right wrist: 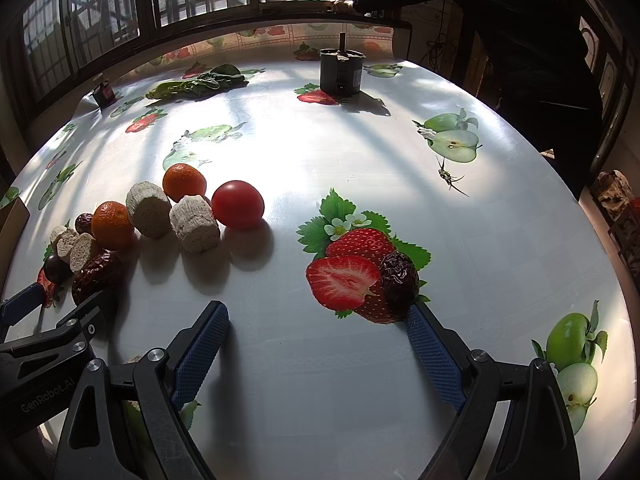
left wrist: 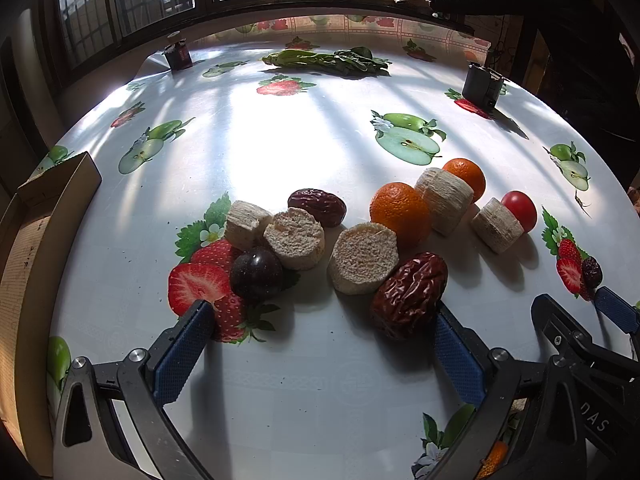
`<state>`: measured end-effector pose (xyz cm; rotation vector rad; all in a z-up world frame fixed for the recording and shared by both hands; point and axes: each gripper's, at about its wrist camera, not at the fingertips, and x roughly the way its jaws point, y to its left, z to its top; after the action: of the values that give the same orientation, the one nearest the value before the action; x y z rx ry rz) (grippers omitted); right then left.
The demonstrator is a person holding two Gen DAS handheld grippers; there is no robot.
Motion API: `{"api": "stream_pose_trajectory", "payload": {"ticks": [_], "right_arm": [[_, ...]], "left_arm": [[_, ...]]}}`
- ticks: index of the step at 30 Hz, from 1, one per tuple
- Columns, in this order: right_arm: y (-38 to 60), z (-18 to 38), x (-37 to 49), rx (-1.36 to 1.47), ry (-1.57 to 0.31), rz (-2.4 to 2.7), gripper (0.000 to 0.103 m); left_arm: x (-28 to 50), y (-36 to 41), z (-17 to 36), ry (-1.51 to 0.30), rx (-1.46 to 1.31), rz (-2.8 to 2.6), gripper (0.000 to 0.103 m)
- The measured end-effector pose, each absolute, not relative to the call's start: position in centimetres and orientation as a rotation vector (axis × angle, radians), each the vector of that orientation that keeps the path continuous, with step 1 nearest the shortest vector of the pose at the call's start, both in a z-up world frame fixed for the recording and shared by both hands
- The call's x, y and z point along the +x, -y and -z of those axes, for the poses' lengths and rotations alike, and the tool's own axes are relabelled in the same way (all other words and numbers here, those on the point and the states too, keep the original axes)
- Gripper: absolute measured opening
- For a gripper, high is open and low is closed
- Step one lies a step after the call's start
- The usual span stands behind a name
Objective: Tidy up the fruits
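Bare table (right wrist: 320,380) between right claw (right wrist: 318,326) fingers, date (right wrist: 398,282) beside one fingertip, fruit cluster (right wrist: 120,228) crowding left

my left gripper (left wrist: 320,316) and right gripper (right wrist: 318,320) both tilt downward, side by side, jaws spread wide, nothing held between them.

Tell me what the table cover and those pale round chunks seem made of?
Table cover: probably plastic or oilcloth; glossy, it glares in sunlight, and the fruit on it is printed. Chunks: fibrous and matte, with crumbly cut faces, perhaps plant stalk or pressed fibre; I can't tell which.
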<state>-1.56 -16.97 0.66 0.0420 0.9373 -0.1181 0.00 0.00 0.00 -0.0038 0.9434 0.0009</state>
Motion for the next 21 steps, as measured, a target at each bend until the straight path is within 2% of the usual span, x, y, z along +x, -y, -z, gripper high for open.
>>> {"api": "stream_pose_trajectory", "payload": {"ticks": [21], "right_arm": [[16.81, -0.79, -1.78, 0.044, -0.953, 0.113, 0.093]], "left_arm": [[0.73, 0.11, -0.06, -0.982, 0.028, 0.052, 0.103]]}}
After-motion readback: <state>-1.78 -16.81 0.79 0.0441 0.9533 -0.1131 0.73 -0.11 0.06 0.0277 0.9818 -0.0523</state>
